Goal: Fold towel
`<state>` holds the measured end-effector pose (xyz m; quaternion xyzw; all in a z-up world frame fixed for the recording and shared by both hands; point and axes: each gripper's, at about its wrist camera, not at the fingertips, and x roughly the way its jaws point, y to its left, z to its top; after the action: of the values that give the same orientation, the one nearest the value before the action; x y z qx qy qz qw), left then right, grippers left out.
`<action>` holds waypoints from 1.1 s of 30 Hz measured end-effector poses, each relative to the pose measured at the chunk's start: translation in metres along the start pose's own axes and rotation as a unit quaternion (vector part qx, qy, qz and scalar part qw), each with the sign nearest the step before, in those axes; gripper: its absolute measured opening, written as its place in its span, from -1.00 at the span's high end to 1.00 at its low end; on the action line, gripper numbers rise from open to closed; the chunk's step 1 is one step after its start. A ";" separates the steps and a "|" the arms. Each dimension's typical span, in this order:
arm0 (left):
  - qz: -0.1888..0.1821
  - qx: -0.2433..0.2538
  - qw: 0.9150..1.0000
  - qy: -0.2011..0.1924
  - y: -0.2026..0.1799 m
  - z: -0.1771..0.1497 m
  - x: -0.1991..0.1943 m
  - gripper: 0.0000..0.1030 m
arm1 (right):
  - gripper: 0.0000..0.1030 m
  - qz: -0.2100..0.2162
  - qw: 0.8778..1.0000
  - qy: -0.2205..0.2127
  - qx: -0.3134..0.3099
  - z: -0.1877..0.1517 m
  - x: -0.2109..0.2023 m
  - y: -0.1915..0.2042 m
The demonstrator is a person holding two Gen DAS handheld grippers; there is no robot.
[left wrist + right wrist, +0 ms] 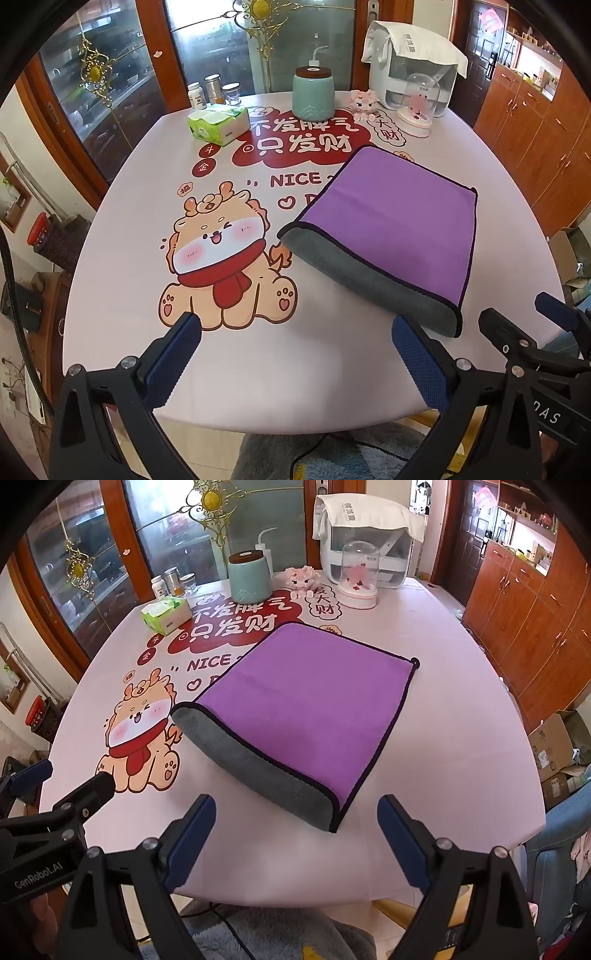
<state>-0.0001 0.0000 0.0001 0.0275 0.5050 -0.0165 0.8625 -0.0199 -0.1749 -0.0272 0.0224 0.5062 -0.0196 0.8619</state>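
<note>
Left tool point(295, 347): blue-padded fingers are spread wide apart; nothing is held between them. The right-hand finger's tip is seen just beside the towel's near grey corner; whether it touches cannot be told.
Right tool point(295, 827): fingers are likewise spread wide, with nothing gripped; both are held over the bench's near edge, short of the towel. In the left wrist view this tool point(532, 321) is seen at the right border.
Towel point(310, 709): it is laid flat on the bench, folded over once, purple face up, with a band of grey underside shown along the near-left edge and a dark trim all round.
Bench point(443, 760): it is covered by a pale pink cloth printed with a cartoon dragon point(225, 258) and red lettering.
Tissue box point(218, 123): green, placed at the far left, with white tissue seen at its open top.
Jar point(313, 92): teal, closed by a dark lid; its contents are hidden.
Glass dome point(419, 107): a pink figure is enclosed on a pink base.
Small bottles point(212, 92): grouped at the far edge; their contents cannot be made out.
</note>
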 end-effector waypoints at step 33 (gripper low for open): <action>0.002 -0.003 1.000 -0.002 0.002 -0.003 0.000 -0.99 | -0.75 0.004 1.000 -0.005 -0.003 0.000 0.000 0.003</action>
<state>-0.0026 0.0025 -0.0010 0.0258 0.5033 -0.0137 0.8636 -0.0201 -0.1719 -0.0270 0.0219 0.5022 -0.0150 0.8643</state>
